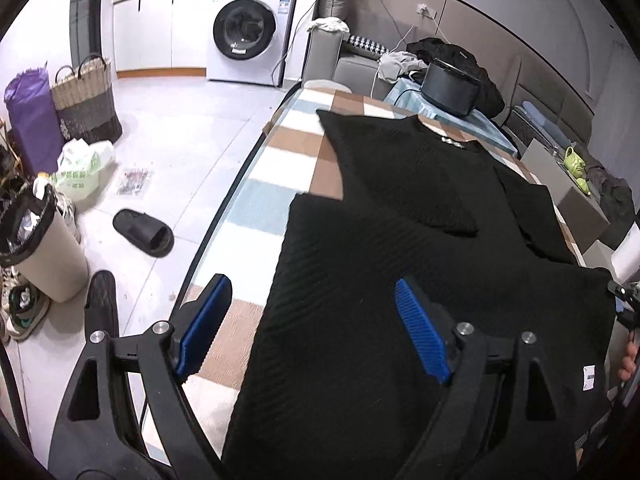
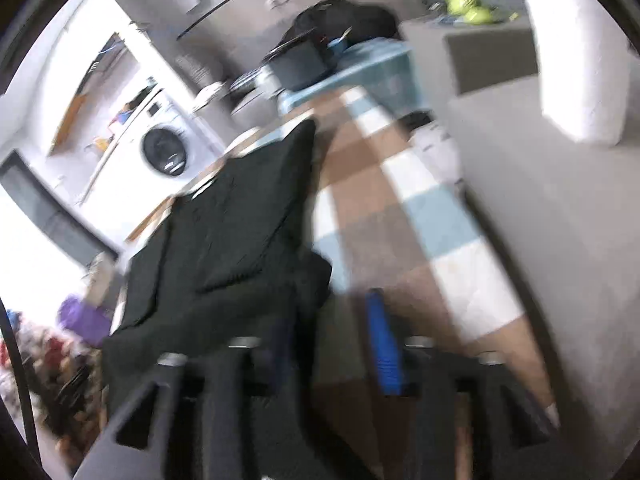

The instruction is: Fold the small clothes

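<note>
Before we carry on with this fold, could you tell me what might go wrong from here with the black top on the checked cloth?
1. The black top lies close to the table's left edge; a pull that way could drag its hem over the side.
2. The left gripper is open, one finger over the checked cloth; closing low might pinch both layers.
3. The right wrist view is blurred, so the right gripper seems to be moving fast and may miss the hem.
</note>
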A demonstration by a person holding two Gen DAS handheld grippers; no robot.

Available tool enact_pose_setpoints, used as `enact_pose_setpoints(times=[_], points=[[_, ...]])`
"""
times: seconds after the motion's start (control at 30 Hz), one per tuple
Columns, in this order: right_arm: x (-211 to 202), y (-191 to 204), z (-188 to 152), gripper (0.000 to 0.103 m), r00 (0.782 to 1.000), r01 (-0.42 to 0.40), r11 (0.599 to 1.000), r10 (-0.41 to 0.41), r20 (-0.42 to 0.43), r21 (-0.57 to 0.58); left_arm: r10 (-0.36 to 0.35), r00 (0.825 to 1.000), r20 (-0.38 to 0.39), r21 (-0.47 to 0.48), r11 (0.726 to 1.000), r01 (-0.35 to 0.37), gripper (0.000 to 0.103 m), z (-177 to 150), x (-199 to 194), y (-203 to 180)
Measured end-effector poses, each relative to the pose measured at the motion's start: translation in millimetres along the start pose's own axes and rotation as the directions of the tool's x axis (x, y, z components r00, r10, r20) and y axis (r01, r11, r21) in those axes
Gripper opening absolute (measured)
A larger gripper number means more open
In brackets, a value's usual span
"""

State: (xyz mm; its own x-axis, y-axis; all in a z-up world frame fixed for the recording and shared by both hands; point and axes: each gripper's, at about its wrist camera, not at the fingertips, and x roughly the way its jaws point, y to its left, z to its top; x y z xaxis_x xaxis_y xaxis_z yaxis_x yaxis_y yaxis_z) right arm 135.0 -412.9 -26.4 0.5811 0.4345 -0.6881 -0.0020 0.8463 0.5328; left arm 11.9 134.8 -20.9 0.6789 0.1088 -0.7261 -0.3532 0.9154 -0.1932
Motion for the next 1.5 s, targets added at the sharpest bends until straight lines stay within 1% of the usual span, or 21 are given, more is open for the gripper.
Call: enact_pose_setpoints(times=[0.03,0.1,0.23,0.33,0.37,0.4,0.43,0.47,0.5,0.53,0.57,0.63,0.67,0.77,0.83,0.93,1.0,1.07,1.27,1.4,1.5], points=[[-1,0,-6,0.055,0.999,-0.038,0.999,0.038,-0.014,-0.015,-0.002,1.0,-0.013,-0.006,1.0,0.002,0.082,-1,4,2],[1,3,-18,0.059,0.998,-0.044,0.998,0.041,-0.051,-0.049,-0.011,0.999,-0.039,-0.026,1.0,0.01,0.082,-3,13,6],[13,14,-34,0.059,0.996,-0.032,0.995,0.024,-0.087,-0.097,-0.037,0.997,-0.074,-0.034,0.999,0.035,0.082,-5,30,9],[23,25,-35,0.059,0.994,-0.045,0.991,0.032,-0.102,-0.127,-0.022,0.994,-0.103,-0.047,0.999,0.017,0.082,-3,44,9],[27,28,-33,0.058,0.994,-0.039,0.989,0.024,-0.106,-0.143,-0.022,0.992,-0.121,-0.055,0.998,0.016,0.082,-1,51,10],[30,32,-32,0.052,0.994,-0.037,0.987,0.02,-0.107,-0.159,-0.03,0.991,-0.132,-0.063,0.998,0.022,0.082,1,57,10],[30,35,-30,0.043,0.994,-0.037,0.985,0.019,-0.106,-0.168,-0.04,0.99,-0.135,-0.069,0.997,0.031,0.079,2,61,9],[32,38,-29,0.039,0.994,-0.035,0.983,0.015,-0.11,-0.18,-0.036,0.991,-0.129,-0.065,0.998,0.028,0.071,4,63,8],[35,40,-28,0.029,0.994,-0.029,0.981,0.008,-0.113,-0.193,-0.034,0.992,-0.124,-0.057,0.998,0.027,0.061,6,65,6],[36,43,-27,0.017,0.994,-0.022,0.978,-0.001,-0.106,-0.21,-0.03,0.992,-0.124,-0.052,0.998,0.024,0.041,7,68,5],[37,45,-27,0.012,0.995,-0.02,0.974,-0.002,-0.097,-0.224,-0.023,0.993,-0.12,-0.053,0.998,0.017,0.02,7,69,5],[33,43,-24,0.007,0.999,-0.023,0.975,0.012,-0.05,-0.221,-0.061,0.992,-0.111,-0.082,0.995,0.052,0.005,8,69,8],[30,41,-21,0.006,0.999,-0.027,0.976,0.021,-0.029,-0.216,-0.083,0.993,-0.087,-0.093,0.993,0.075,0.005,7,64,10],[16,37,-19,0.005,0.998,-0.044,0.979,0.051,0.033,-0.197,-0.106,0.994,-0.004,-0.09,0.99,0.105,0.004,4,43,12],[5,35,-18,0.005,0.992,-0.075,0.976,0.093,0.081,-0.204,-0.12,0.992,0.034,-0.087,0.989,0.123,0.004,2,27,11],[-10,38,-22,0.004,0.982,-0.115,0.969,0.144,0.121,-0.219,-0.137,0.986,0.093,-0.068,0.987,0.143,0.004,-1,2,7],[-22,42,-28,0.004,0.971,-0.14,0.956,0.183,0.153,-0.256,-0.144,0.98,0.137,-0.06,0.986,0.154,0.004,-3,-14,5],[-36,49,-34,0.004,0.963,-0.123,0.943,0.189,0.194,-0.308,-0.137,0.976,0.167,-0.046,0.988,0.147,0.004,-5,-28,4],[-62,43,-47,0.004,0.944,-0.178,0.936,0.25,0.216,-0.304,-0.142,0.969,0.201,-0.038,0.988,0.152,0.004,-7,-60,12],[-79,47,-60,0.004,0.943,-0.179,0.923,0.26,0.207,-0.341,-0.156,0.969,0.193,-0.03,0.986,0.165,0.004,-14,-78,15],[-87,44,-64,0.004,0.949,-0.161,0.929,0.238,0.205,-0.332,-0.153,0.972,0.181,-0.023,0.987,0.16,0.004,-17,-77,17]])
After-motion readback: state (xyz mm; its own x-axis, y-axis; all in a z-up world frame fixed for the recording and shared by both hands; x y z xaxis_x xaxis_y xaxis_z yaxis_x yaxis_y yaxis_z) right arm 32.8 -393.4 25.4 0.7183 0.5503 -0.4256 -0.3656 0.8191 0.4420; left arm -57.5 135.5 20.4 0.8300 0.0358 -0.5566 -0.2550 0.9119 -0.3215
